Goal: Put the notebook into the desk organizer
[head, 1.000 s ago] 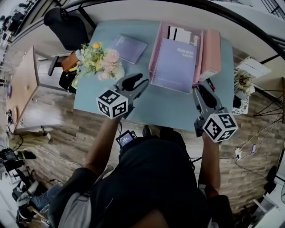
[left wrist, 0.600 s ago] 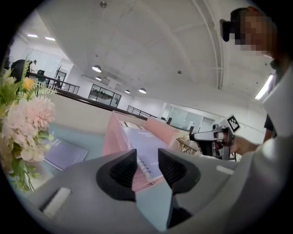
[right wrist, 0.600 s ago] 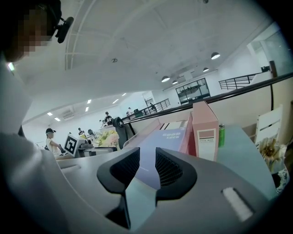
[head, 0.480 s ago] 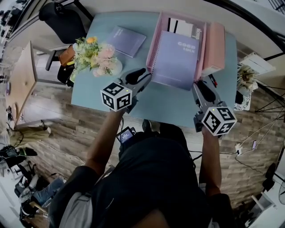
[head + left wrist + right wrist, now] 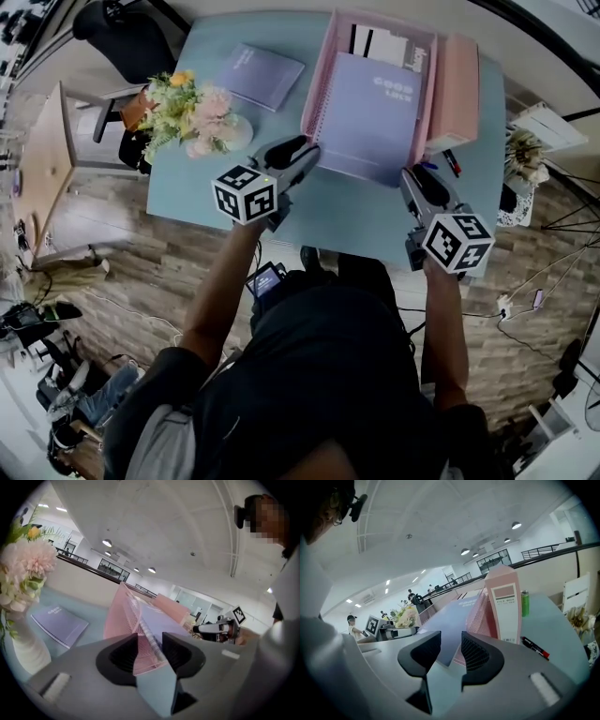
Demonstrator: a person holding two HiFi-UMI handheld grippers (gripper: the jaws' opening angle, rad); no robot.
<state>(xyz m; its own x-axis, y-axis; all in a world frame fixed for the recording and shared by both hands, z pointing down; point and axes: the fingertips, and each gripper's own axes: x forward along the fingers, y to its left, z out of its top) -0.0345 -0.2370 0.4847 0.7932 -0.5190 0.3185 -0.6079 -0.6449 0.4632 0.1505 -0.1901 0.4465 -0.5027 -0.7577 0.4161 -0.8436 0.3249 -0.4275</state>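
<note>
Large notebook (image 5: 370, 112) lies in the single organizer (image 5: 317, 94), long axis near-to-far. Small notebook (image 5: 258, 75) lies far left on the counter (image 5: 356, 220). Left hand-held gripper (image 5: 305, 155) and right hand-held gripper (image 5: 412, 174) stand with jaws narrowly apart at the large one's near corners, the right's having just widened.

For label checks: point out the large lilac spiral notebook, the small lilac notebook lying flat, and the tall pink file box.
Large lilac spiral notebook (image 5: 370, 117), head view, middle of its cover.
Small lilac notebook (image 5: 255, 77), head view, middle of its cover.
Tall pink file box (image 5: 456, 94), head view, middle of its visible pink face.
</note>
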